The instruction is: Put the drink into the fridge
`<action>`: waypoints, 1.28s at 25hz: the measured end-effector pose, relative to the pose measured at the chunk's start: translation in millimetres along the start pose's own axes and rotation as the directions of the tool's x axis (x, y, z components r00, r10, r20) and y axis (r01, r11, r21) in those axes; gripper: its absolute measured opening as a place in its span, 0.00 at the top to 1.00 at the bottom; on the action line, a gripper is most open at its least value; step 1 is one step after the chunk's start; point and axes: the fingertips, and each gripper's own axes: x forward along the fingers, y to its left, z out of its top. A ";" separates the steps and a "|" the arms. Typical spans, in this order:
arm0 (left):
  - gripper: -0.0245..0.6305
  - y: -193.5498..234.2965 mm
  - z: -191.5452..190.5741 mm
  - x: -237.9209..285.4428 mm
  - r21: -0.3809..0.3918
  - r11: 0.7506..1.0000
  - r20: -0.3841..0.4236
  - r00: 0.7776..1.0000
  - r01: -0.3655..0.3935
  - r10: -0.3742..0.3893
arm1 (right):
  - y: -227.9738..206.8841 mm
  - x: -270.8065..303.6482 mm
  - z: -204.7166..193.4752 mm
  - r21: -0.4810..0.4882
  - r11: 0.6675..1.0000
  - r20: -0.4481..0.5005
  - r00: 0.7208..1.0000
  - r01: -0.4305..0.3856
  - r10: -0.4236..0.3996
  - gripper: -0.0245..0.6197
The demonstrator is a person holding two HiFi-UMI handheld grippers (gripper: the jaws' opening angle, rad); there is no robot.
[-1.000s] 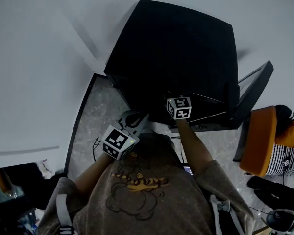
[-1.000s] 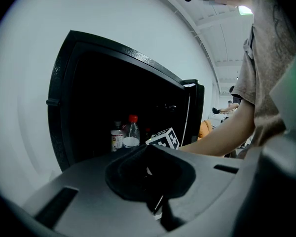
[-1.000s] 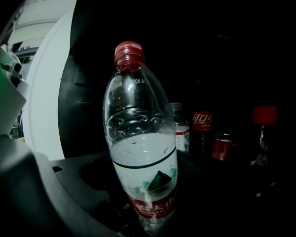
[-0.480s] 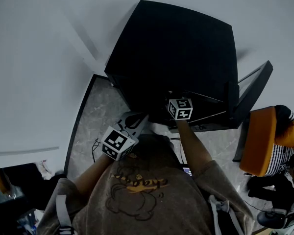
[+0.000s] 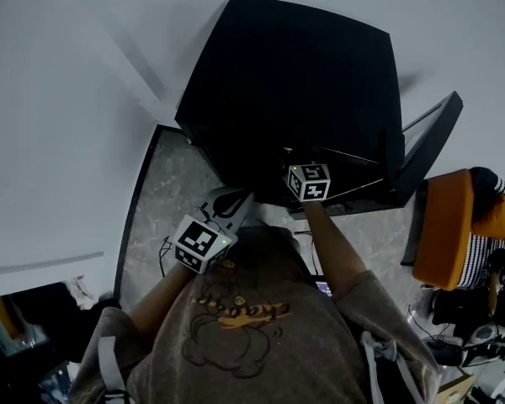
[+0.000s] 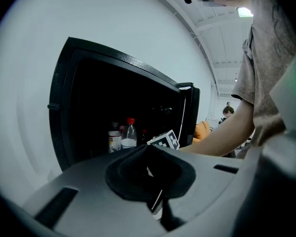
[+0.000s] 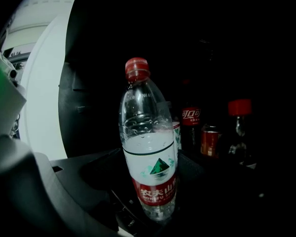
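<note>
1. As a person in a brown printed T-shirt [image 5: 244, 335] stood before the open fridge [image 5: 295, 82], both forearms reached forward, seen from the head view.
2. Nearest the body, the left tool [image 6: 150, 174] hovered outside the fridge over the grey marbled floor [image 5: 160, 209]. Its dark pads were pressed together with nothing between them.
3. Ahead and to its right, the bare right forearm [image 5: 332, 255] stretched into the fridge opening, and the right tool's marker cube [image 5: 309, 182] sat just at the threshold.
4. The right tool [image 7: 155, 206] was clamped on the lower part of the drink, a clear water bottle [image 7: 149, 152]. The bottle had a red cap [image 7: 136, 68] and a red-and-white label with a green triangle. It stood upright inside the dark fridge interior.
5. Behind the gripped bottle, further drinks stood on the shelf: a dark cola bottle [image 7: 191, 117], a red can [image 7: 209, 142] and another red-capped bottle [image 7: 239, 127].
6. The fridge door [image 5: 425, 150] stood swung open at the right, with an orange seat [image 5: 442, 234] beyond it.
7. A plain white wall [image 5: 67, 99] rose behind and beside the fridge.
</note>
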 end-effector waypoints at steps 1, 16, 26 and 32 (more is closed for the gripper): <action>0.95 -2.0 1.9 -0.9 0.000 1.000 -0.001 1.000 0.003 -0.003 | 0.8 -3.8 0.6 0.004 1.000 -0.004 1.000 0.002 -0.002 0.43; 0.95 -32.9 43.1 -12.0 -0.041 0.998 -0.020 0.999 0.049 -0.049 | 51.3 -75.0 15.6 0.022 0.995 -0.127 0.987 -0.097 0.099 0.43; 0.95 -42.6 44.8 -9.1 -0.058 0.996 -0.016 0.997 0.068 -0.069 | 77.3 -111.9 20.2 0.013 0.984 -0.139 0.974 -0.177 0.178 0.93; 0.95 -41.3 46.4 -8.4 -0.058 0.995 -0.019 0.997 0.077 -0.078 | 99.0 -135.5 37.3 0.006 0.976 -0.147 0.965 -0.218 0.217 0.93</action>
